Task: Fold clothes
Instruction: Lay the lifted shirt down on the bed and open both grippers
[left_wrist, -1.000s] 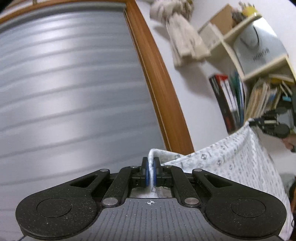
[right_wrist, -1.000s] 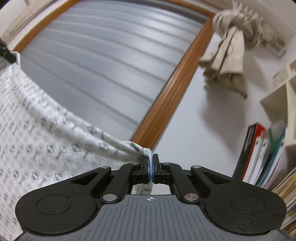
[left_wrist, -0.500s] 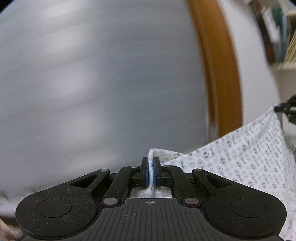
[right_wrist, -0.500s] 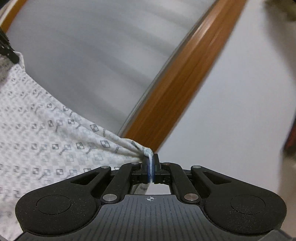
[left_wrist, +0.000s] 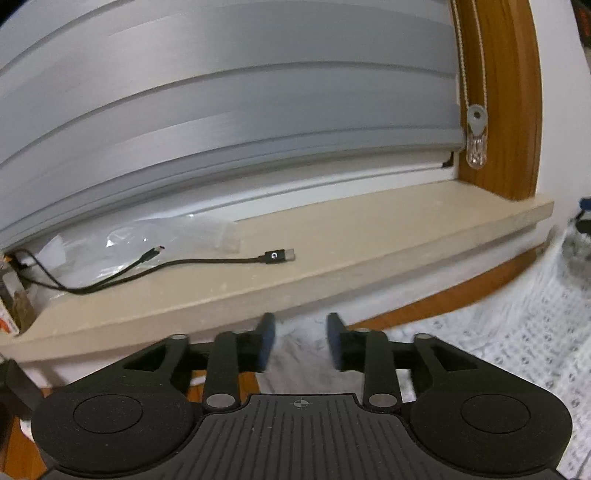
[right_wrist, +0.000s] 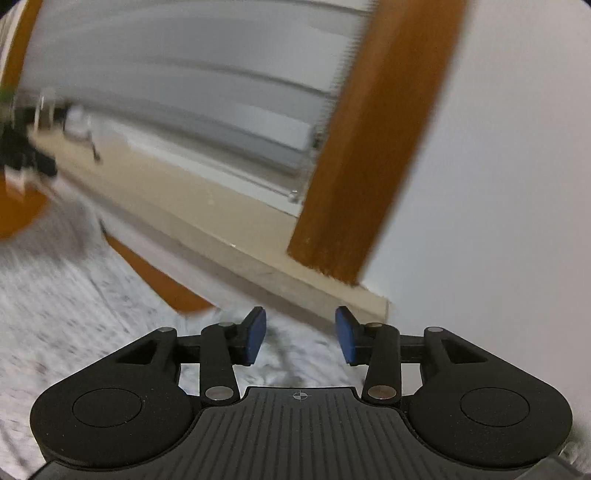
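Observation:
A white garment with a small grey square print (left_wrist: 517, 332) lies spread low below the window sill; in the right wrist view the garment (right_wrist: 66, 295) is blurred. My left gripper (left_wrist: 300, 341) is open with the cloth lying loose under its blue pads. My right gripper (right_wrist: 300, 336) is open too, with the garment's corner lying below its jaws. Neither gripper holds anything.
A beige window sill (left_wrist: 369, 243) runs across ahead, with a black USB cable (left_wrist: 177, 264) and a clear plastic bag (left_wrist: 122, 240) on it. A grey roller blind (left_wrist: 221, 110), a brown wooden frame (right_wrist: 369, 147) and a white wall (right_wrist: 498, 184) stand behind.
Both grippers dropped from held high to low in front of the sill. Both opened and let go of the garment corners, and the cloth now lies below them.

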